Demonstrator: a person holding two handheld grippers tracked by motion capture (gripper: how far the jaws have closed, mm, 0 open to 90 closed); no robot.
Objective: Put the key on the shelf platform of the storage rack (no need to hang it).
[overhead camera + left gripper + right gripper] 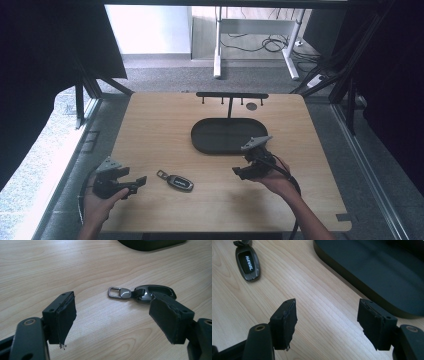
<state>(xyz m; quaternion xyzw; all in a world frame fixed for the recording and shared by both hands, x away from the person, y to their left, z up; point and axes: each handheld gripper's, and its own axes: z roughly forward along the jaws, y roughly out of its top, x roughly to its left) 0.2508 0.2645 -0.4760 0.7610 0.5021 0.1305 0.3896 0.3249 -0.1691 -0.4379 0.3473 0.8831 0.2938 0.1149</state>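
Risk: fob lies flat on the bench between the hands, so a shallow pinch could skate it away or catch just the metal loop. Left tongs are nearest, aimed at it, wide apart, empty, touching nothing. Right tongs partly apart, empty, off the bench, beside the tray. A blind swing there could clip the tray rim or the hook rack behind.

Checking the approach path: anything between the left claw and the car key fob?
Nothing. In the left gripper view only bare wooden table lies between the open left claw and the car key fob; the high view agrees.
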